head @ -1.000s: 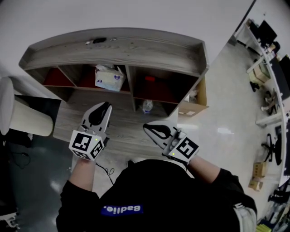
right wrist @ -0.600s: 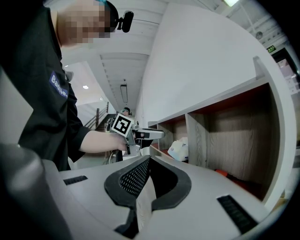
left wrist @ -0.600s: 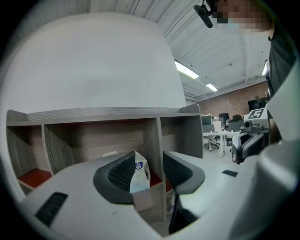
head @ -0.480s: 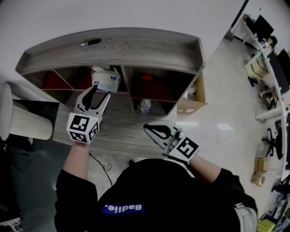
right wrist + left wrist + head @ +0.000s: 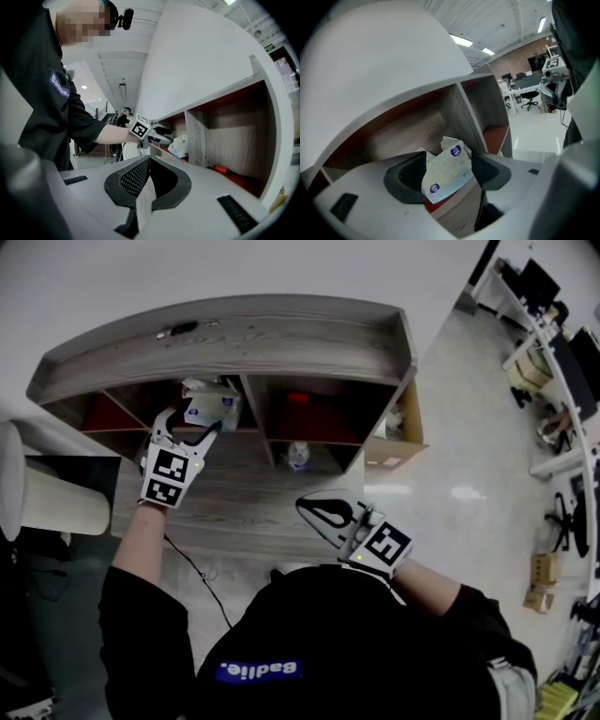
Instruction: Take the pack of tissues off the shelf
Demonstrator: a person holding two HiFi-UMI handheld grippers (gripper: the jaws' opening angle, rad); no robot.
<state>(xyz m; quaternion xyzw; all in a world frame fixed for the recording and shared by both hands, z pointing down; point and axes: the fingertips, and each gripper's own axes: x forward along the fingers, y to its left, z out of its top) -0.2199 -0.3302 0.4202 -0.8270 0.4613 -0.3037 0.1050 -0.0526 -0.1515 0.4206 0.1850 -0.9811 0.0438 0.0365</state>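
The pack of tissues (image 5: 210,405), white with blue round marks, lies in the shelf's (image 5: 281,338) upper left-middle compartment. My left gripper (image 5: 190,424) has reached into that compartment and its jaws are opening. In the left gripper view the pack (image 5: 446,172) shows in the gap between the two dark pads, and I see neither pad pressing on it. My right gripper (image 5: 323,512) hangs low in front of my body, shut and empty. The right gripper view shows its jaws (image 5: 149,164) closed together, with the left gripper (image 5: 157,133) and the pack (image 5: 180,146) beyond them.
A red-handled tool (image 5: 297,398) lies in the neighbouring right compartment. A small pale item (image 5: 298,457) sits on the lower shelf, and a cardboard box (image 5: 395,461) stands at the unit's right end. A white cylinder (image 5: 47,493) stands at the left. A dark item (image 5: 176,330) rests on top.
My left gripper has moved forward and up from the floor area into the shelf compartment, and its jaws have spread around the tissue pack. The right gripper has stayed put.
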